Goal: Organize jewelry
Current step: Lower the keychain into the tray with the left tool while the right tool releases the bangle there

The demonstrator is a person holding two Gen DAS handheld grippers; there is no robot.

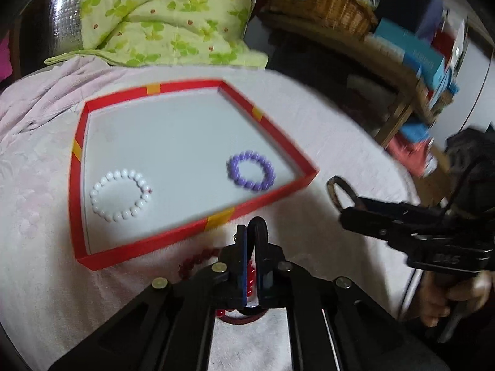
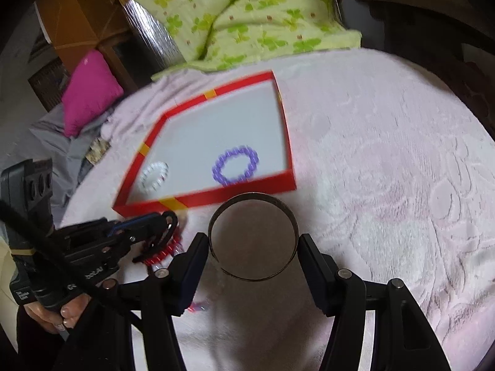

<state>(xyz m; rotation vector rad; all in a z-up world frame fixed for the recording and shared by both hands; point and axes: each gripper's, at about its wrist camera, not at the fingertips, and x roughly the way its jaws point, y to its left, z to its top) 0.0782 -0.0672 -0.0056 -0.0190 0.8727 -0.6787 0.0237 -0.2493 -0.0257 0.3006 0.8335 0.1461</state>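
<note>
Currently the left gripper [image 2: 168,225] is clenched on the red bead bracelet [image 2: 164,252] just outside the red tray [image 1: 263,199], while the right gripper [image 2: 252,247] clasps the metal bangle [image 2: 252,204] for transfer inside.

Hardly any writing is showing clearly enough to read.

You are looking at white characters on the side of the right gripper [image 1: 337,191] in the left wrist view; they are looking like "D45", though blur is making that uncertain. In the right wrist view, the left gripper [image 2: 168,216] is showing pale lettering along its black body, too smeared to spell out, and a small white label lower on its handle is carrying tiny print that is not resolving. The blue boxes [image 1: 414,52] stacked in the background are bearing faint pale lettering, which is also staying unreadable through the motion blur.
</note>
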